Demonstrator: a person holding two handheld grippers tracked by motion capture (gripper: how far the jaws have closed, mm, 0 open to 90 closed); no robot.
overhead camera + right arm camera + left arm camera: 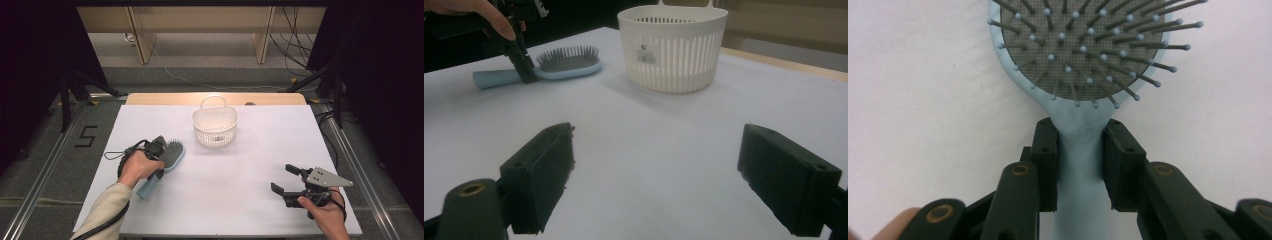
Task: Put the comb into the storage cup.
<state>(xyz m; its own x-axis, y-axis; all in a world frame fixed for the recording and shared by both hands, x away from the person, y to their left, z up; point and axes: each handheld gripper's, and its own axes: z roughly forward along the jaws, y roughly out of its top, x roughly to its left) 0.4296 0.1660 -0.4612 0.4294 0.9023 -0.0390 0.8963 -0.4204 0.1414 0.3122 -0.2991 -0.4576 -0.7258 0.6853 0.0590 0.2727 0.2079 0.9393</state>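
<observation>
I worked over a white counter [240, 200] with dark curtains either side and grey floor around. My left gripper [1080, 165] had its fingers [1045, 160] clamped on the neck of the blue hairbrush [1083, 60], bristles up. My right gripper [654, 175] stood wide open, empty, the white basket [672, 47] beyond its fingers.

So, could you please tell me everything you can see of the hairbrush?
The hairbrush is pale blue plastic, with a grey oval cushion of grey pins tipped with small balls. It lies flat on the white table, bristles up, left of the white basket and apart from it. The left claw is shut on its handle just below the head, one pad on each side.
</observation>
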